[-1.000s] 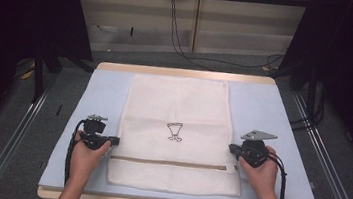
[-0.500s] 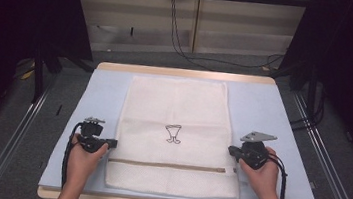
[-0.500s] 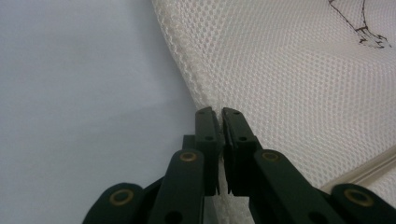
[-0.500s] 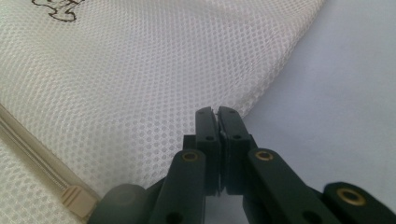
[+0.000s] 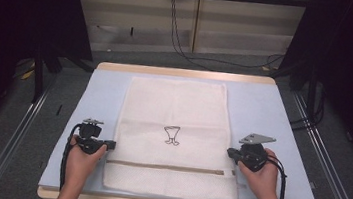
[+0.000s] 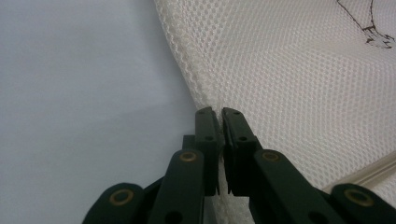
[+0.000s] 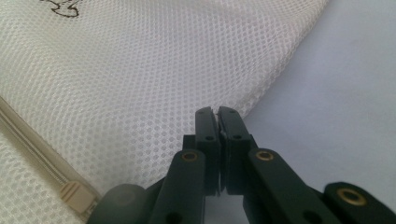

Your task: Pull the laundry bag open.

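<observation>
A white mesh bag (image 5: 173, 114) lies flat on the pale blue table mat (image 5: 273, 115). It has a small black drawing (image 5: 172, 135) in the middle and a beige zipper (image 5: 166, 167) across its near end. My left gripper (image 5: 110, 145) is shut on the bag's left edge, just above the zipper line. In the left gripper view the jaws (image 6: 219, 112) pinch the mesh hem (image 6: 187, 60). My right gripper (image 5: 229, 152) is shut on the bag's right edge. The right gripper view has its jaws (image 7: 217, 111) closed on the mesh, with the zipper pull (image 7: 74, 193) nearby.
The mat sits on a wooden table top (image 5: 187, 73) with bare strips left and right of the bag. Metal rails (image 5: 14, 136) run along both sides of the table. Cables (image 5: 182, 34) lie on the floor beyond the far edge.
Both hands have drawn back a little toward the table's front edge, and the bag has slid that way with them. Both grippers have kept their hold.
</observation>
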The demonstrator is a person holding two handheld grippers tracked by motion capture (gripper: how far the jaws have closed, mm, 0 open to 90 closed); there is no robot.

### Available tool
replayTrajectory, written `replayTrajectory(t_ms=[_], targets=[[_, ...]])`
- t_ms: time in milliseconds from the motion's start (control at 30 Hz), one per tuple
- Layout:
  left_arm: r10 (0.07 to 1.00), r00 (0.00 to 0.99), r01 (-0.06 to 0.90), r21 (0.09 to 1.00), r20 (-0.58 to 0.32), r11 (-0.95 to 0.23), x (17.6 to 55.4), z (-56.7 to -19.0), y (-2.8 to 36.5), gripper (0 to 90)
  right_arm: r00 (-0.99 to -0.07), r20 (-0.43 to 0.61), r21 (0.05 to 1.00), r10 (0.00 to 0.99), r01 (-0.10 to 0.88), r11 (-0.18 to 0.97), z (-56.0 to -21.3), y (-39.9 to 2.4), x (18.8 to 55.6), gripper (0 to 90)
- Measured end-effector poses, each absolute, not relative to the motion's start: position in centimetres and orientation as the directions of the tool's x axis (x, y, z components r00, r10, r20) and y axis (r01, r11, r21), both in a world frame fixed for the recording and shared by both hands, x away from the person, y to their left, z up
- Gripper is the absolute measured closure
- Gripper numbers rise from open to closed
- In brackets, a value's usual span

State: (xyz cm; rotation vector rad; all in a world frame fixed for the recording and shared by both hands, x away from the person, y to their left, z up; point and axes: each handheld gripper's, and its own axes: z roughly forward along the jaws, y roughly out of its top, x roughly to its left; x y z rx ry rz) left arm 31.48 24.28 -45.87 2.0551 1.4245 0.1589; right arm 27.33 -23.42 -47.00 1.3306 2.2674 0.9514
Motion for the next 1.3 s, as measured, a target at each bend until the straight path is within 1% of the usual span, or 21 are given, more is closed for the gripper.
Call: replayTrajectory(t_ms=[100, 167, 233, 333, 367, 500, 600, 667, 800, 900, 967, 1300], targets=[[0.881, 0.407, 0.799, 0.561, -0.241, -0.216, 31.5, -45.7, 24.2, 82.6, -0.497, 0.042, 0.707, 0.866, 0.628, 0.326, -46.9, -23.6, 27.2, 83.0], [0.882, 0.410, 0.787, 0.578, -0.232, -0.214, 31.5, -45.6, 24.2, 78.9, -0.500, 0.047, 0.714, 0.865, 0.622, 0.321, -46.8, -23.7, 27.2, 77.0], [0.889, 0.401, 0.787, 0.581, -0.222, -0.210, 31.5, -45.3, 24.3, 75.9, -0.500, 0.041, 0.723, 0.865, 0.613, 0.320, -46.8, -23.9, 27.1, 76.9], [0.880, 0.397, 0.782, 0.598, -0.262, -0.175, 31.4, -44.9, 24.3, 73.0, -0.501, 0.045, 0.735, 0.864, 0.602, 0.311, -46.6, -24.0, 26.8, 75.8], [0.875, 0.409, 0.780, 0.597, -0.258, -0.189, 31.5, -44.6, 24.2, 71.8, -0.504, 0.047, 0.734, 0.862, 0.603, 0.313, -46.6, -24.1, 26.8, 75.7], [0.858, 0.436, 0.772, 0.603, -0.273, -0.200, 31.5, -44.0, 23.1, 71.0, -0.511, 0.042, 0.751, 0.859, 0.583, 0.310, -46.2, -24.2, 26.4, 77.7], [0.845, 0.462, 0.762, 0.609, -0.270, -0.221, 31.5, -43.7, 22.0, 67.9, -0.521, 0.041, 0.756, 0.853, 0.575, 0.314, -46.1, -24.5, 26.0, 79.2], [0.834, 0.474, 0.758, 0.613, -0.283, -0.223, 31.5, -43.6, 21.3, 68.1, -0.525, 0.032, 0.761, 0.851, 0.565, 0.320, -46.1, -24.8, 25.8, 81.8], [0.816, 0.501, 0.750, 0.615, -0.289, -0.243, 31.6, -43.2, 20.1, 64.6, -0.535, 0.059, 0.774, 0.843, 0.557, 0.300, -46.1, -25.1, 25.3, 86.6], [0.800, 0.511, 0.755, 0.609, -0.313, -0.244, 31.7, -43.0, 19.1, 64.6, -0.542, 0.065, 0.780, 0.838, 0.551, 0.297, -46.1, -25.4, 25.0, 90.0], [0.789, 0.523, 0.755, 0.605, -0.323, -0.254, 31.7, -42.9, 18.4, 66.9, -0.547, 0.053, 0.781, 0.835, 0.544, 0.307, -46.1, -25.6, 24.7, 90.0], [0.738, 0.576, 0.740, 0.607, -0.352, -0.288, 31.6, -42.6, 15.0, 68.2, -0.561, 0.052, 0.787, 0.826, 0.532, 0.312, -45.9, -25.8, 23.7, 90.0]])
